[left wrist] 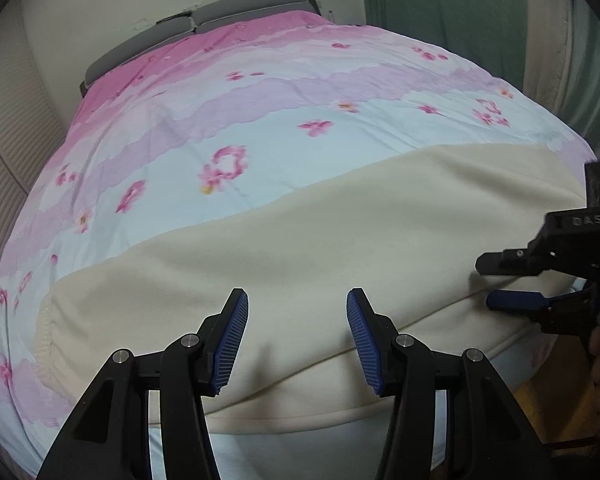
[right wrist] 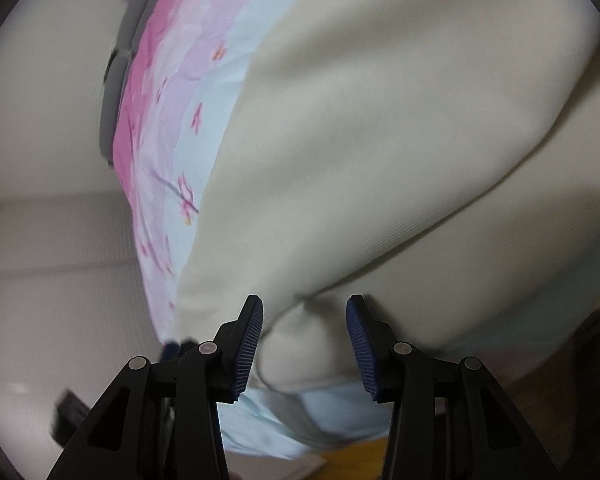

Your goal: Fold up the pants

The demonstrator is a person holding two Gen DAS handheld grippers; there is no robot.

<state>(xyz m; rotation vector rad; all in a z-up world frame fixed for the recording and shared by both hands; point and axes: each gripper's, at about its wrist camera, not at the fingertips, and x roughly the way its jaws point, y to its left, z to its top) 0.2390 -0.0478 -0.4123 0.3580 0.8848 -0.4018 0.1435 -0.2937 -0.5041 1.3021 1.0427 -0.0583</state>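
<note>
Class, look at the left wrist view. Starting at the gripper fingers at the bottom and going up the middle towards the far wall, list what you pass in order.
Left gripper → cream pants → flowered bedspread → grey headboard → pale wall.

The right wrist view is smeared with blur. The cream fleece pants (right wrist: 380, 140) run off its 3 o'clock edge. In the left wrist view the black right gripper (left wrist: 485, 284) is cut off at 3 o'clock, and the pants' near hem lies hidden behind the black left gripper (left wrist: 297, 340).
</note>
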